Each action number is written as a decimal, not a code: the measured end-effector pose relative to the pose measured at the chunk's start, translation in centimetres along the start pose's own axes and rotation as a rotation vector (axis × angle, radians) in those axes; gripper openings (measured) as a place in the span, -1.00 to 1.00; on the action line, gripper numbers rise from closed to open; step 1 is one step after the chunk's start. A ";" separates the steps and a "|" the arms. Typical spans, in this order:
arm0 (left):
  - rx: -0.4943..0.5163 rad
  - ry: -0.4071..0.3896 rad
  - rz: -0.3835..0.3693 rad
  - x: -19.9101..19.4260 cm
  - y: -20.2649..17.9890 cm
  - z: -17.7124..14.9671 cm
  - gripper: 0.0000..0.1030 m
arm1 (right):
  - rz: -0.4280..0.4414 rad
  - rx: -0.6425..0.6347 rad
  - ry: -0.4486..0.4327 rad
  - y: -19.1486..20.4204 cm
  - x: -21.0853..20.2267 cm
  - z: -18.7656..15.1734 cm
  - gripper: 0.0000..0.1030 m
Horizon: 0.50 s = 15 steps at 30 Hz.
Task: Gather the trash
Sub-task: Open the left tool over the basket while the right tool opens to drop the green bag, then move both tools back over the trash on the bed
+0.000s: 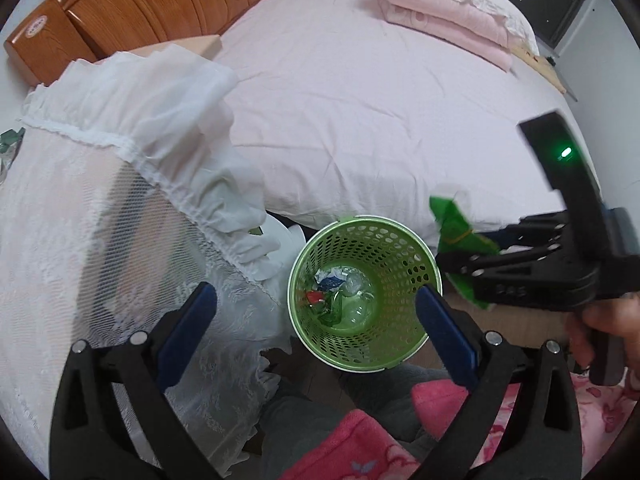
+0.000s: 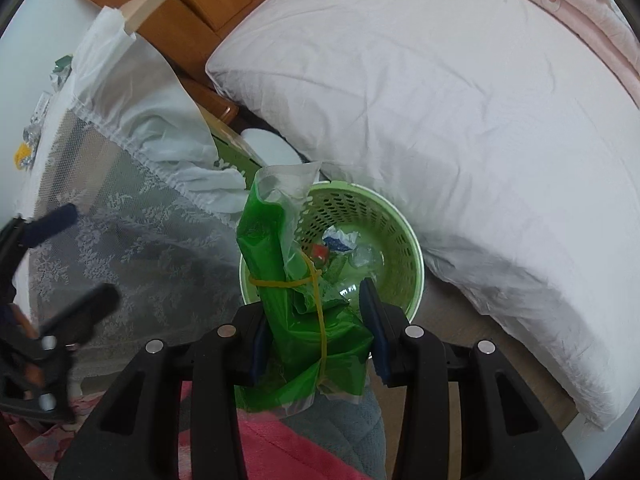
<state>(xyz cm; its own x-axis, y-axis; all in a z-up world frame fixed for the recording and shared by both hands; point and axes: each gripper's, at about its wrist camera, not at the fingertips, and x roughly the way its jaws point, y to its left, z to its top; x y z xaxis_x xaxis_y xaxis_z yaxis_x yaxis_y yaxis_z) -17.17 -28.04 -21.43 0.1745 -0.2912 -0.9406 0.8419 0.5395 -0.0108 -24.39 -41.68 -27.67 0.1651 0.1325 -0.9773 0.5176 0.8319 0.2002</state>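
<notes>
The right claw (image 2: 316, 344) pinches a green plastic bag (image 2: 304, 320) bound with a yellow rubber band (image 2: 316, 280), at the 7 o'clock rim of the green perforated wastebasket (image 2: 400, 240); judged light, limp and slippery, so grip the bunched middle near the band; the left claw (image 1: 316, 328) is spread and empty above the basket.

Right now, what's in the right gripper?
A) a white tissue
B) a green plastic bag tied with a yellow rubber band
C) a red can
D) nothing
B: in the right wrist view the right gripper has its blue pads closed on a green plastic bag with a yellow rubber band around it, held over the green basket.
</notes>
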 end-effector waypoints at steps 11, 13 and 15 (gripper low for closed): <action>-0.042 0.002 0.035 -1.0 1.6 -0.7 0.85 | -0.081 -0.078 0.188 4.0 5.4 -0.6 0.84; -0.041 0.001 0.033 -1.0 1.7 -0.7 0.85 | -0.080 -0.085 0.190 4.2 5.5 -0.8 0.88; -0.043 0.002 0.031 -0.9 1.8 -0.7 0.85 | -0.084 -0.084 0.186 4.1 5.4 -0.9 0.88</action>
<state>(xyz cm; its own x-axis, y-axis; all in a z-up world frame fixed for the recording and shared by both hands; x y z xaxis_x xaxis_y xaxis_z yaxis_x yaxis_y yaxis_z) -16.21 -26.23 -20.88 0.1990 -0.2726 -0.9413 0.8136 0.5814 0.0036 -22.11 -37.09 -32.15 -0.0374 0.1518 -0.9877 0.4496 0.8853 0.1190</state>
